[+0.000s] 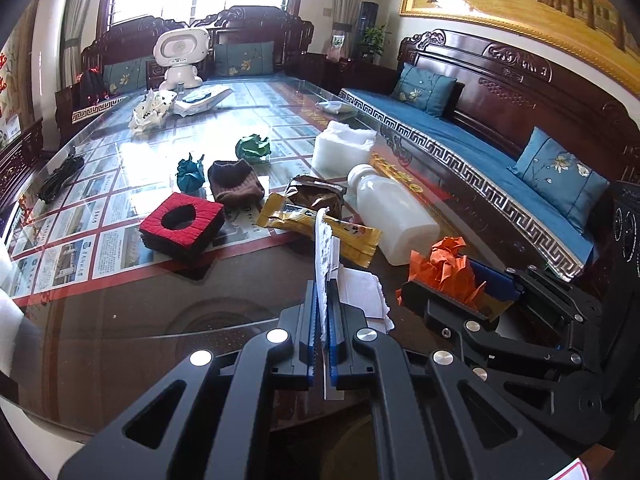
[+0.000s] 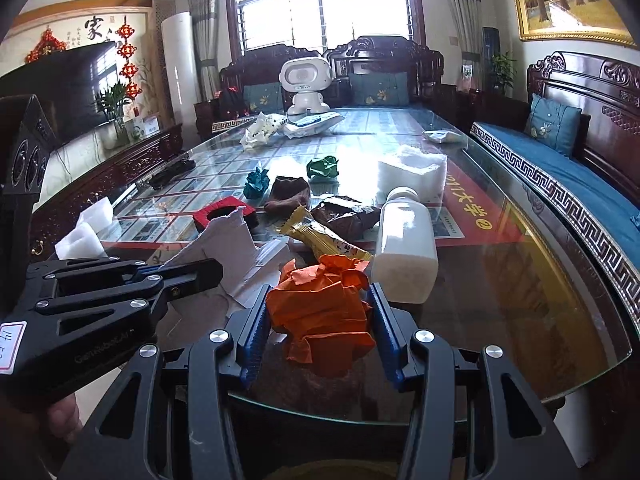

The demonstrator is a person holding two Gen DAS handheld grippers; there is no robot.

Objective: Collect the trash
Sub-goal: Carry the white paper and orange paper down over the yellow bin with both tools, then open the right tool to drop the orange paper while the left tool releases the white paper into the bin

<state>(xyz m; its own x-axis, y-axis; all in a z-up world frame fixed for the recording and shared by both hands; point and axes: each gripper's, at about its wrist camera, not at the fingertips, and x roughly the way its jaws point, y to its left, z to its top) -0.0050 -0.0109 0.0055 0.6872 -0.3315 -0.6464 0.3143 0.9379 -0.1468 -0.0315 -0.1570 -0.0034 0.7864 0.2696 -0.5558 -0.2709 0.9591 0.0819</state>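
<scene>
Paper in both grippers, lifted off the glass bench. Left gripper: fingers pressed nearly flat together on a torn white paper sheet, sheet standing on edge, long axis running up and away along the fingers. Right gripper: fingers narrowed about halfway, clamped from both sides on a crumpled orange paper ball, ball bulging above and below the pads.

Rest of the trash ahead of both sets of fingers, toward the window: yellow snack wrapper lying slantwise, brown wrapper just behind it, white plastic bottle on its side with the cap end pointing away and its long axis roughly in line with the right fingers. Bottle nearer the right gripper; red pad with a hole and brown knitted sleeve nearer the left. Farther off, two crumpled balls, teal and green, plus a white foam block.

No bin, bag or other container for trash visible in either view; none of the things on the bench seen to hold anything. Next drop-off spot therefore impossible to place from here; probably off to a side or below the bench edge.
</scene>
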